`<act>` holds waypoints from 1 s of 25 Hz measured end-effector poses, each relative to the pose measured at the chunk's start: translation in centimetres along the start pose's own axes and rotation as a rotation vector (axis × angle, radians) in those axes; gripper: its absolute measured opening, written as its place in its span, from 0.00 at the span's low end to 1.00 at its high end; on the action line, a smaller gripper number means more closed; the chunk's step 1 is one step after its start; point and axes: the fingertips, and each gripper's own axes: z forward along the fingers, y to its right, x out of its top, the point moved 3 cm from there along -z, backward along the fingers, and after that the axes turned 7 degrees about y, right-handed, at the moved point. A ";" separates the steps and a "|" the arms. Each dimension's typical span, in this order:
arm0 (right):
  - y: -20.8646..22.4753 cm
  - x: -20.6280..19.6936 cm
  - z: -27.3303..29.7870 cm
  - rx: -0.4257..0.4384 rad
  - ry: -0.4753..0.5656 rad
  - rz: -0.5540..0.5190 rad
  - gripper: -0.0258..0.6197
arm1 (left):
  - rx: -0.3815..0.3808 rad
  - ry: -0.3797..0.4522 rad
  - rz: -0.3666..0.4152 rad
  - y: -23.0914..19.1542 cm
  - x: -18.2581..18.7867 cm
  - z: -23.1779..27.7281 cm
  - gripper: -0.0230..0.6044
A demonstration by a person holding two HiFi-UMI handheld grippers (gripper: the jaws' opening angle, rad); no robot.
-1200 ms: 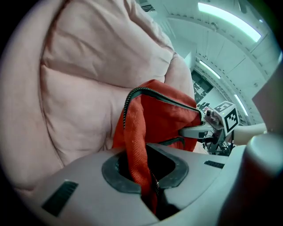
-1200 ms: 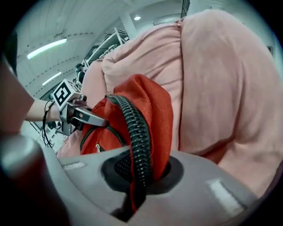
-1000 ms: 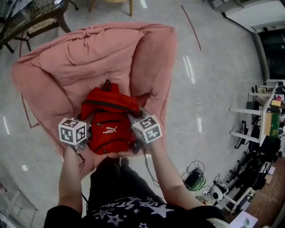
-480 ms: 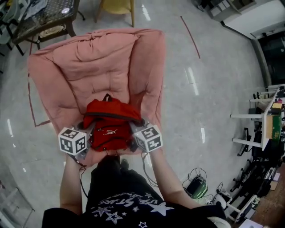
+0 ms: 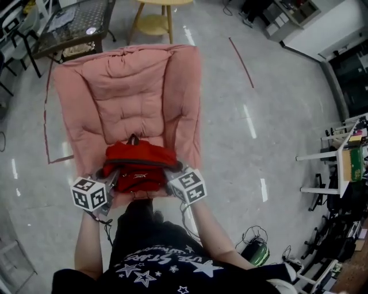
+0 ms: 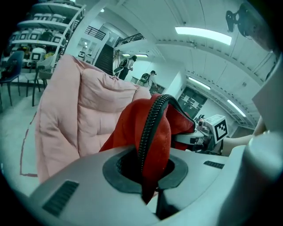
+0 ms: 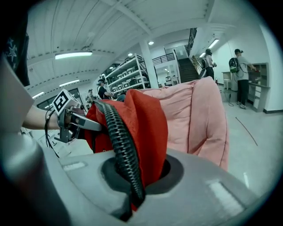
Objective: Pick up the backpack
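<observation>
Grey polished floor (image 5: 276, 86) fills the room, and on it lies a pink padded chair (image 5: 126, 92), which I take as the landmark. At the near end of this chair the red backpack (image 5: 138, 166) is stretched between the two grippers. The left gripper (image 5: 110, 177) is at the chair's near left corner. Its jaws are pressed together on a fold of the red fabric with the black zipper (image 6: 148, 128) running through them. The right gripper (image 5: 172, 170) is at the chair's near right corner and pinches the other side of the backpack in the same way, jaws closed on cloth and zipper. A small white logo (image 5: 140, 178) is on the backpack's front, too small to read. Beyond the far end of the chair stands a wooden stool (image 5: 155, 17). The person's black shirt (image 5: 161, 267) has white stars and letters, which I cannot read with certainty.
</observation>
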 end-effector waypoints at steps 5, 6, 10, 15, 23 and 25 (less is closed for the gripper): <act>-3.4 0.7 -3.8 0.018 0.033 -0.004 0.05 | 0.041 0.081 -0.019 2.9 -0.3 -4.4 0.05; -4.0 1.0 -4.4 0.018 0.042 -0.007 0.05 | 0.045 0.103 -0.028 3.4 -0.4 -5.1 0.05; -5.8 1.3 -7.6 0.018 0.077 -0.030 0.05 | 0.043 0.146 0.001 6.1 -1.2 -7.6 0.05; -8.8 2.5 -11.7 0.026 0.126 -0.069 0.05 | 0.052 0.198 0.050 9.5 -1.1 -11.2 0.05; -11.5 2.3 -17.7 0.053 0.237 -0.002 0.05 | 0.047 0.246 0.044 15.1 -3.4 -15.6 0.05; -11.8 1.9 -18.6 0.056 0.236 0.014 0.05 | 0.041 0.227 0.024 16.0 -3.9 -16.1 0.05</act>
